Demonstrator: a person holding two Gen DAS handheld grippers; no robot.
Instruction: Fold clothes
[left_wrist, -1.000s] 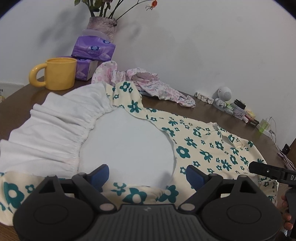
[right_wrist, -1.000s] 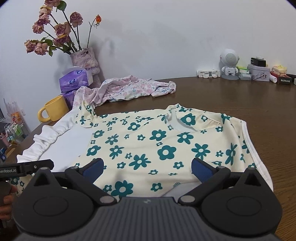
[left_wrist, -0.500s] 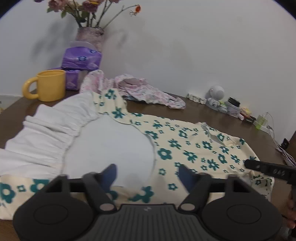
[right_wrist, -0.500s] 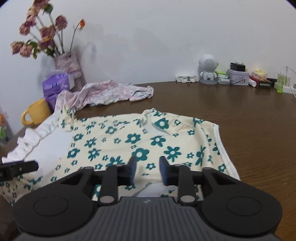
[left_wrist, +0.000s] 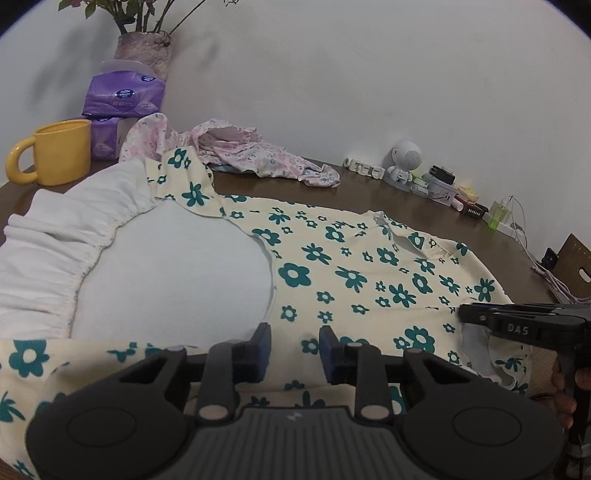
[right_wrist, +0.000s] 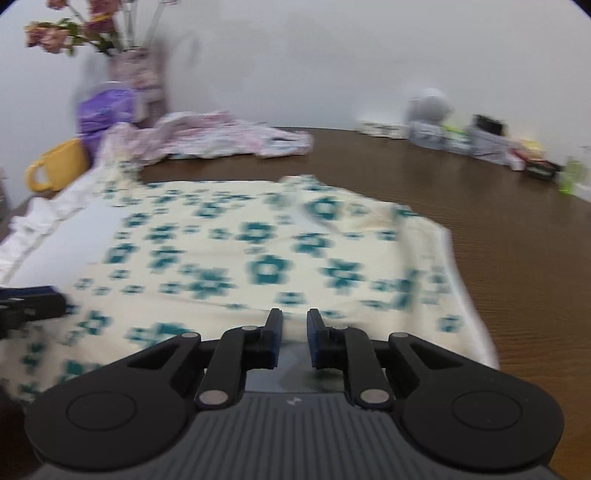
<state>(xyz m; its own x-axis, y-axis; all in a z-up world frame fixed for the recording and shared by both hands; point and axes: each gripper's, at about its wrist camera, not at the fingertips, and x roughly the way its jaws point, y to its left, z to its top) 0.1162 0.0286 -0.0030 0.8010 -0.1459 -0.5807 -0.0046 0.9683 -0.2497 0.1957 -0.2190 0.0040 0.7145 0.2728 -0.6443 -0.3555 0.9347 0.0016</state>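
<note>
A cream garment with teal flowers (left_wrist: 351, 273) and a white gathered part (left_wrist: 66, 236) lies spread flat on the brown table (right_wrist: 498, 229). My left gripper (left_wrist: 294, 350) hovers over its near hem. The jaws are closing, with a gap still showing and the cloth lying between the blue pads (left_wrist: 260, 347). My right gripper (right_wrist: 294, 334) sits at the same hem further right, its jaws closing down to a narrow gap on the cloth edge. In the left wrist view the right gripper (left_wrist: 466, 314) pinches the hem, which is slightly raised there. The right wrist view is motion-blurred.
A yellow mug (left_wrist: 55, 151), purple tissue packs (left_wrist: 122, 96) and a flower vase (left_wrist: 144, 51) stand at the back left. A pink floral garment (left_wrist: 240, 147) lies crumpled behind. A white robot figure (left_wrist: 404, 162), small items and cables (left_wrist: 554, 280) line the right.
Both grippers' jaws went from wide open to nearly together over the hem. The left gripper slid right along the near edge. The right view has become blurred.
</note>
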